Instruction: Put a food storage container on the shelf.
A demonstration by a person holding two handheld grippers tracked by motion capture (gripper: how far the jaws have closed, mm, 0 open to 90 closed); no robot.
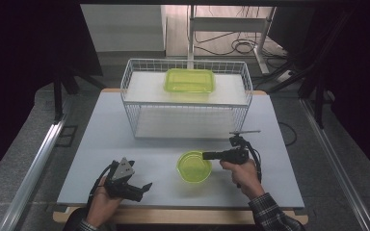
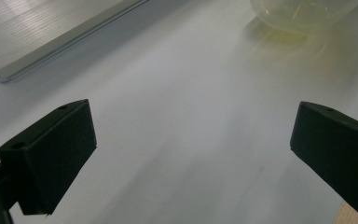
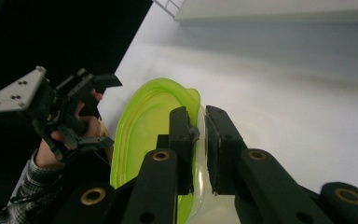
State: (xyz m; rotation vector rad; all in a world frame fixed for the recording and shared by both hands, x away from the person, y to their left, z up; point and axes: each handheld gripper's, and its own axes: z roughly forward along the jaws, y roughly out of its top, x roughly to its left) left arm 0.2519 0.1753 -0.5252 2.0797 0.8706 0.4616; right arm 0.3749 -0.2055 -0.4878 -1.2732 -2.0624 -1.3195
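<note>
A round yellow-green plastic bowl (image 1: 193,166) sits on the white table (image 1: 106,139) near the front middle. My right gripper (image 1: 205,155) reaches in from the right and is shut on the bowl's rim (image 3: 199,140), one jaw inside the wall and one outside. My left gripper (image 1: 143,188) rests low at the front left, held in a hand, with its jaws wide apart over bare table (image 2: 191,140) and nothing between them. The bowl's pale edge (image 2: 303,14) lies ahead of it, at the top of the left gripper view.
A white wire basket rack (image 1: 185,98) stands at the back of the table. On its upper shelf lies a rectangular yellow-green container (image 1: 190,80). Metal rails (image 1: 38,159) run along both sides of the table. The front edge lies close under both hands.
</note>
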